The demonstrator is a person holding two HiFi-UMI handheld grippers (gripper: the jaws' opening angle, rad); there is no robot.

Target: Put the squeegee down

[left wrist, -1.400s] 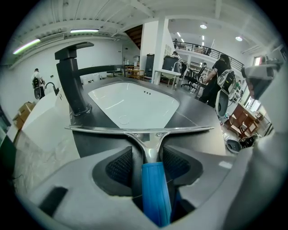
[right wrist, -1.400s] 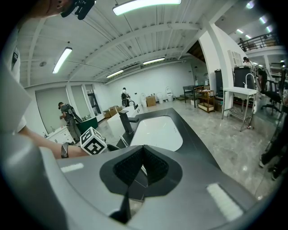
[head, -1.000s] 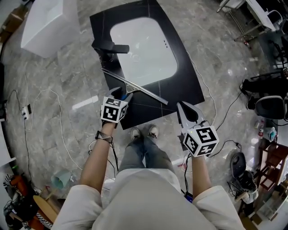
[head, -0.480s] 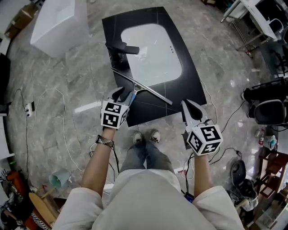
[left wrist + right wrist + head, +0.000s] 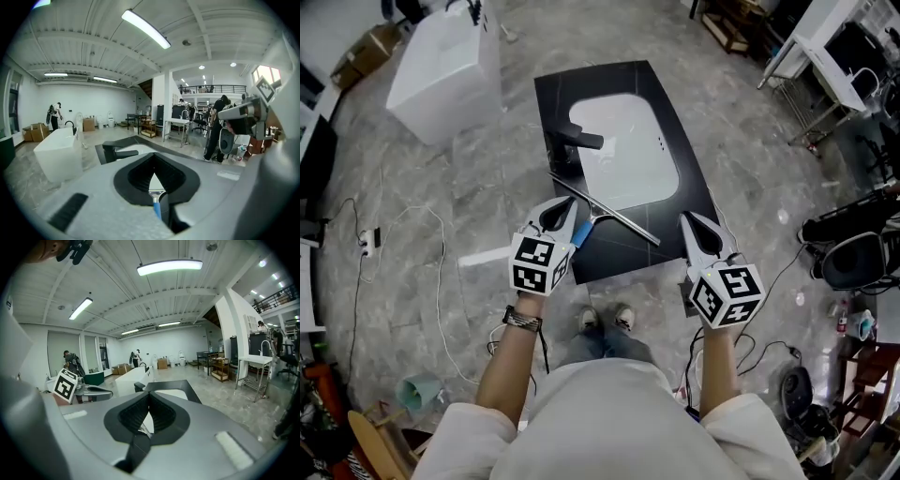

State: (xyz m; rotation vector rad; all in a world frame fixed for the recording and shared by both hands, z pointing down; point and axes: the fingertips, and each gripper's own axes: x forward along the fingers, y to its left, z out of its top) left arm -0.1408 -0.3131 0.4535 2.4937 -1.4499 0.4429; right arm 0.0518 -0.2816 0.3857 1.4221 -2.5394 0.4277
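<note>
The squeegee (image 5: 609, 213) lies flat on the black countertop (image 5: 680, 131), its long blade running along the near edge of the white basin (image 5: 623, 150). Its blue handle (image 5: 580, 235) points toward me. My left gripper (image 5: 561, 208) hovers above that handle with its jaws shut and nothing clamped. In the left gripper view the handle (image 5: 157, 207) shows through the gap behind the closed tips of the left gripper (image 5: 153, 162). My right gripper (image 5: 689, 220) hangs over the counter's near right corner, also shut and empty. The right gripper (image 5: 149, 394) shows the same in its own view.
A black faucet (image 5: 577, 142) stands at the basin's left side. A white bathtub (image 5: 445, 70) sits on the floor at the far left. Cables (image 5: 436, 272) trail over the grey floor, a black chair (image 5: 853, 253) is at the right, and my shoes (image 5: 605, 321) are just below the counter.
Both grippers have risen away from the counter. The left jaws, open round the blue handle before, are now closed with nothing in them. The squeegee stays lying on the counter.
</note>
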